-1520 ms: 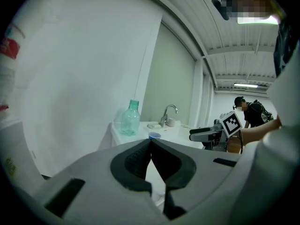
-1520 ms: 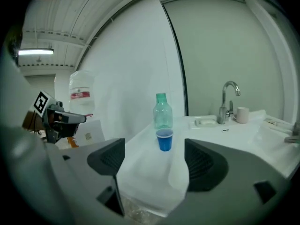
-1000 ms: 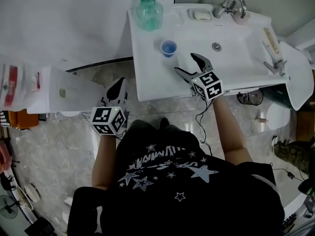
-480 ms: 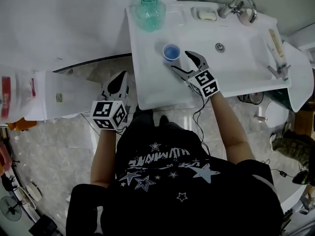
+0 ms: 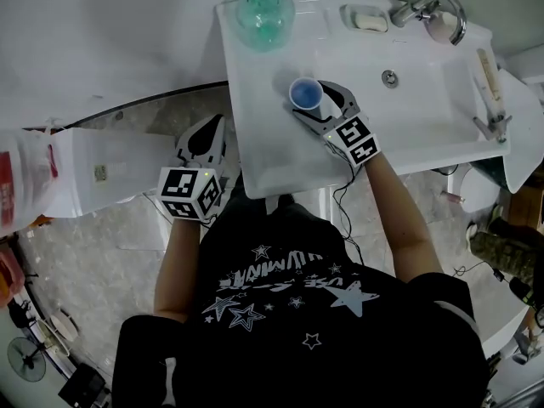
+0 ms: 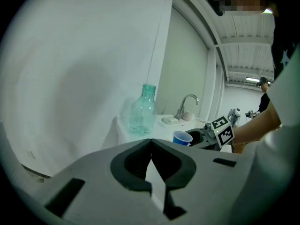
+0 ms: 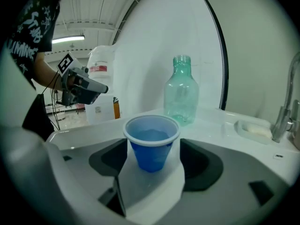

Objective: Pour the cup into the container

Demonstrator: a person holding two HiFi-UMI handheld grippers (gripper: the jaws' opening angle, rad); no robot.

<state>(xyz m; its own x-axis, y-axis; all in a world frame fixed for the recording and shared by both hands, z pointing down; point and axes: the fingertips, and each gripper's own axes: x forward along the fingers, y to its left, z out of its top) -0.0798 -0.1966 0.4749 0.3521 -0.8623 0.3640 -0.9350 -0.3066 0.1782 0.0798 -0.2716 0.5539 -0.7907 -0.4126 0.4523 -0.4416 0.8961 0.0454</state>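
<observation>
Right claw (image 5: 311, 99) is released: jaws wide, 1 on each side of the blue cup (image 7: 152, 154), with a gap showing on both sides, so no grip yet. Left claw (image 6: 151, 142) is clenched on nothing, tips together, held off the left edge of the sink counter (image 5: 255, 143), above the floor.

The cup stands upright on the counter near its left side, well apart from the tap (image 5: 429, 8).

Handling, as a guess: small thin plastic cup, light, soft-walled, likely to buckle if squeezed hard. Best hold is the mid wall, below the rim, 2 pads opposite each other, with gentle pressure. It should stay level until it is over the target.

Contents: the cup holds blue-looking liquid fairly high up, so spill risk is real. The teal bottle (image 5: 264, 11) stands upright at the counter's back left corner, cap off. Its neck is narrow, so the pour looks fiddly. It is see-through and looks empty, but I cannot tell for sure.
</observation>
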